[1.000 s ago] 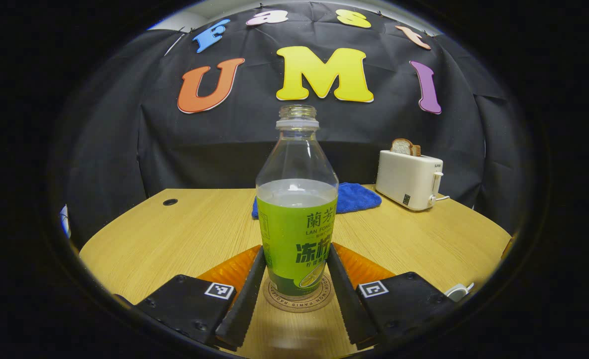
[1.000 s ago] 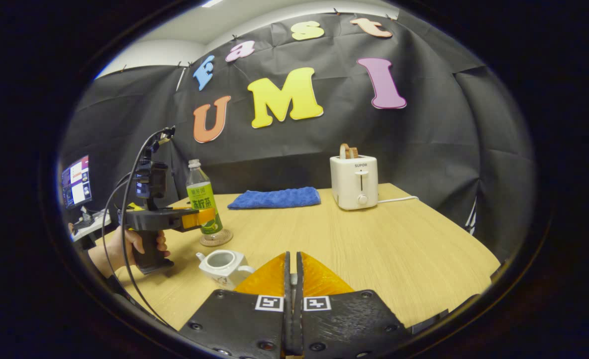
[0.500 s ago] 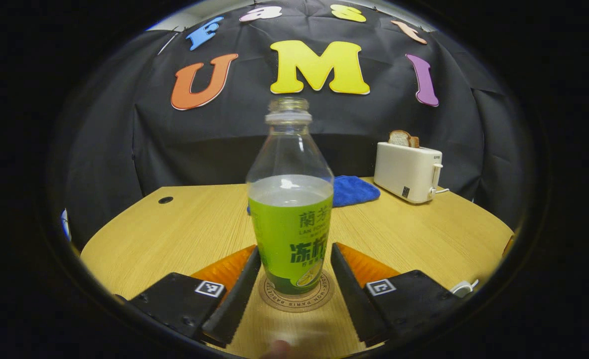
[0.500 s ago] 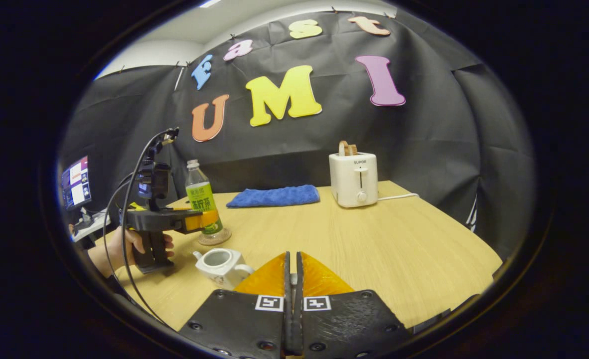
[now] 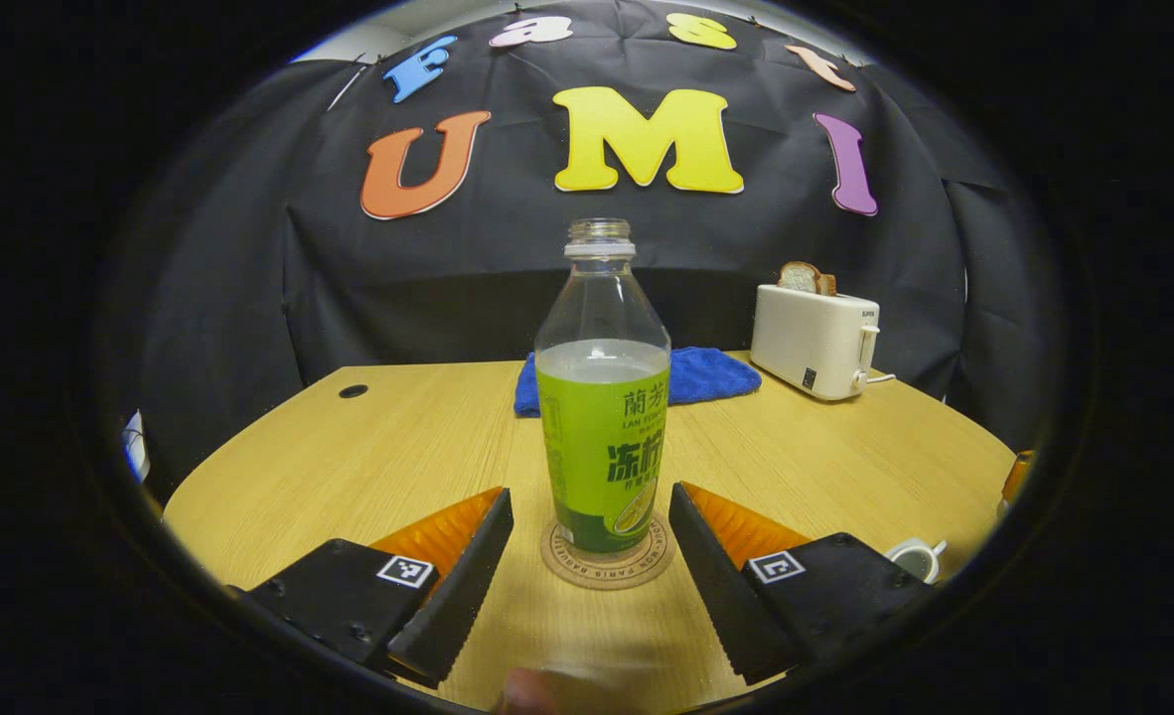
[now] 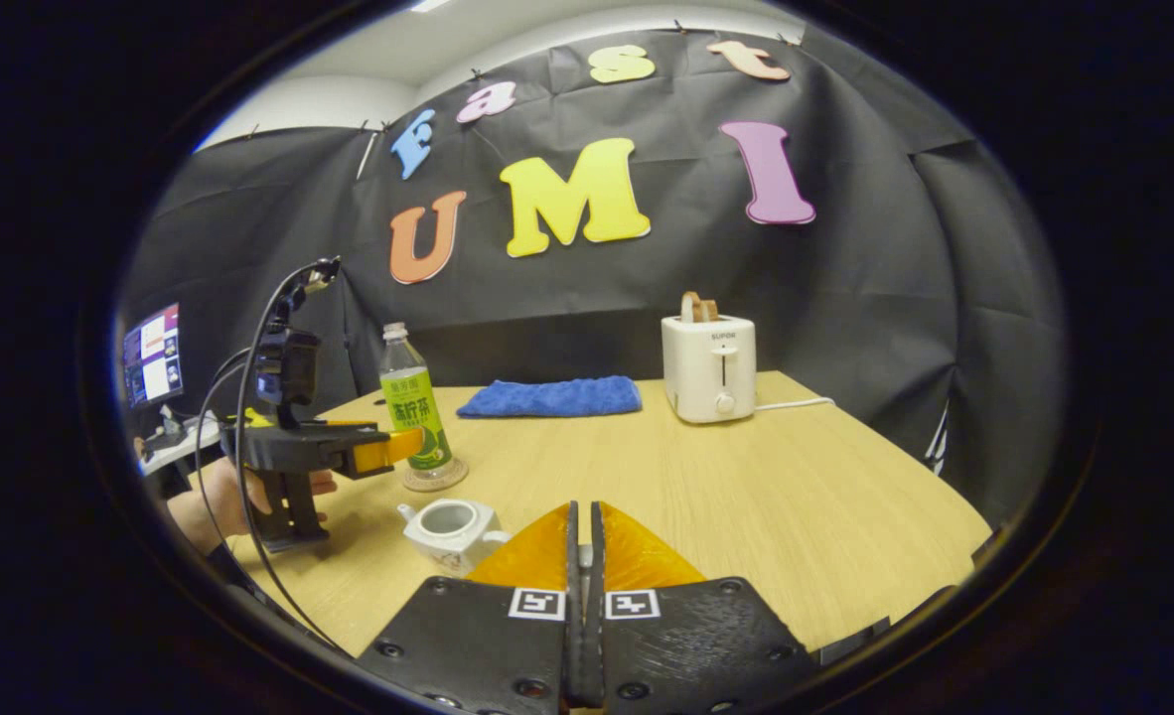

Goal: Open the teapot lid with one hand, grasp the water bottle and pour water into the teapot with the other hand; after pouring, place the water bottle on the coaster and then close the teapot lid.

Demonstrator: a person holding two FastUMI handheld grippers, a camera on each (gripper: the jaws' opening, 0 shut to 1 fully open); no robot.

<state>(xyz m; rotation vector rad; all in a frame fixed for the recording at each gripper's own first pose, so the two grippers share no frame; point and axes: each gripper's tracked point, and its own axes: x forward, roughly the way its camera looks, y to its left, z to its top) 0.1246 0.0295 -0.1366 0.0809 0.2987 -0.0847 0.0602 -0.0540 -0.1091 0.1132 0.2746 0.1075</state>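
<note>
Left gripper view: water bottle [image 5: 602, 437] upright on the round coaster [image 5: 607, 561] near the worktop's [image 5: 388, 447] front edge, uncapped, clear liquid up to about the top of its green label, empty above that to the neck. Left tool [image 5: 587, 571] spread wide, one finger on either side of the bottle's base, both clear of it, nothing gripped. Further back, folded blue cloth [image 5: 696, 375] behind the bottle, white toaster [image 5: 813, 340] with bread [image 5: 801, 278] sticking out of its slot, off to the right. At the lower right edge, part of the white teapot [image 5: 913, 558], lid off, opening visible. Right gripper view: same bottle [image 6: 413, 402] on its coaster [image 6: 435, 477] at the left side of the worktop [image 6: 746, 477], left tool [image 6: 403, 444] held level by a hand [image 6: 210, 497], tips reaching the bottle's lower part. Teapot [image 6: 448, 531] just in front of the coaster and apart from it, mouth open, inside pale, contents too hard to tell. Right tool [image 6: 581, 541] pressed narrow, fingers nearly meeting, a small pale thing just visible in the slit between them, cannot tell what. Blue cloth [image 6: 552, 397] and toaster [image 6: 711, 367] along the far side, monitor [image 6: 155, 356] at the far left beyond the worktop.
</note>
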